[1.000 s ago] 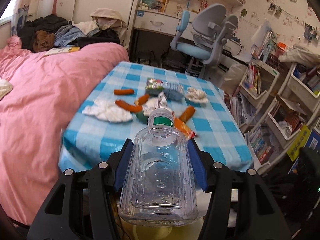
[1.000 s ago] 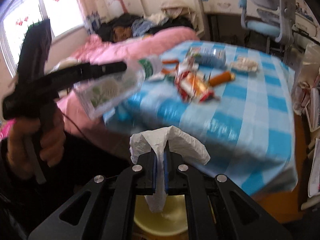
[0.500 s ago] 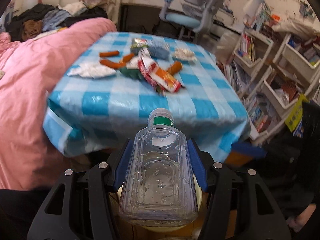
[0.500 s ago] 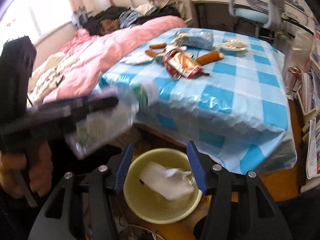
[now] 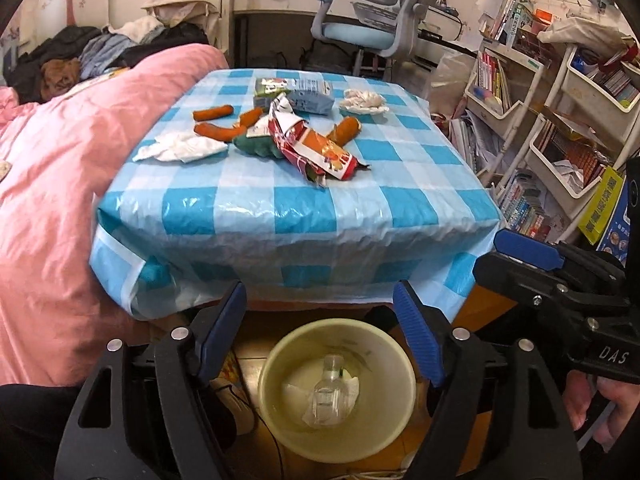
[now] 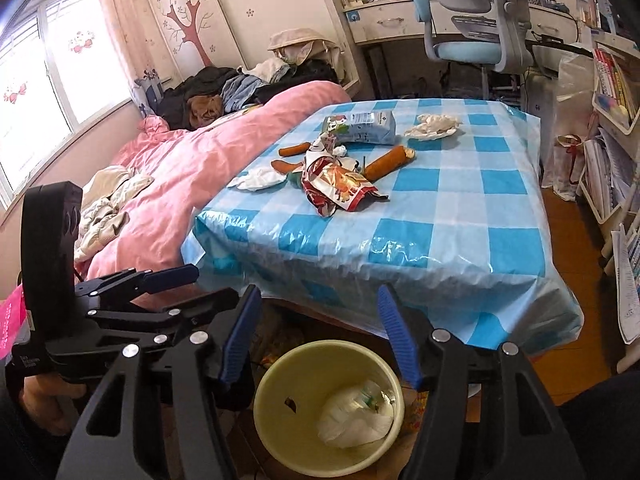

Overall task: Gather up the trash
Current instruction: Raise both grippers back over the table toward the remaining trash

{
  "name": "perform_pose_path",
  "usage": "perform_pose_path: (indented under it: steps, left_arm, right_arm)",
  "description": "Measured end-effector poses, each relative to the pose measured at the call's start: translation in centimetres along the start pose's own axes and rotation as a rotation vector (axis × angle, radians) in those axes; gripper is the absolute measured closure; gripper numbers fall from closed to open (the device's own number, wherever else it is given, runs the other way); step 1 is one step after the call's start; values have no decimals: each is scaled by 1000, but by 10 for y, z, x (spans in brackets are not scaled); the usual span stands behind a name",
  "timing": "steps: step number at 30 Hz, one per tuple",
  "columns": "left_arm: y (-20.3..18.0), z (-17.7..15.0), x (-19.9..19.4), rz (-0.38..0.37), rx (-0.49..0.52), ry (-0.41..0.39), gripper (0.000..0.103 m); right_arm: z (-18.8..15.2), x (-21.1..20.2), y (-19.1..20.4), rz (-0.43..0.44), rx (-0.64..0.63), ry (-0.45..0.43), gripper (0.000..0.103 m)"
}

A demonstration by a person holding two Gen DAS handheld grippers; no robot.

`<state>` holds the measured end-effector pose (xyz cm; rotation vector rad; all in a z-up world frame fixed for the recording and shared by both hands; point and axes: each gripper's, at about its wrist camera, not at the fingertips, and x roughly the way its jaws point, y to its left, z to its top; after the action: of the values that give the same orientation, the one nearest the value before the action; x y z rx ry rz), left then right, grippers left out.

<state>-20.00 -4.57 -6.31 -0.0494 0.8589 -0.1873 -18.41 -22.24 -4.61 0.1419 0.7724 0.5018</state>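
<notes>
- Trash so far: 1 clear plastic bottle and 1 white tissue wad lie inside the yellow bin, which stands on the floor just below the table's near edge.
- Bottle orientation: long axis tilted toward upright, cap end up and leaning toward the table; base rests on the tissue.
- Left gripper: jaws spread wide, released, empty, hovering over the bin.
- Right gripper: likewise spread and empty, above the bin.
- Left on the checked table: red snack wrapper near the middle, long axis running from the far-left to the near-right corner; white tissue by the left edge; sausages; blue packet; another wad toward the far right corner.
- Judgement: early stage, 2 items binned, most still to collect.
</notes>
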Motion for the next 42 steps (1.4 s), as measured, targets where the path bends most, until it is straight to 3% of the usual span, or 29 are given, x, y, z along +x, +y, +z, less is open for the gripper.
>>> perform_pose_path:
  steps: [8, 23, 27, 31, 38, 42]
  left_arm:
    - [14, 18, -6, 63, -34, -87, 21]
    - [107, 94, 1, 230, -266, -221, 20]
    - [115, 106, 16, 252, -279, -204, 20]
    - [114, 120, 36, 283, -226, -168, 20]
    - [126, 140, 79, 305, -206, -62, 20]
    - [131, 143, 102, 311, -213, -11, 20]
  right_arm:
    - [7, 2, 8, -11, -48, -20, 44]
    - [56, 38, 7, -50, -171, -45, 44]
    - [66, 55, 6, -40, -177, -25, 44]
    - [73, 70, 6, -68, -193, 0, 44]
    - [100, 99, -28, -92, -58, 50, 44]
    - [112, 118, -53, -93, 56, 83, 51]
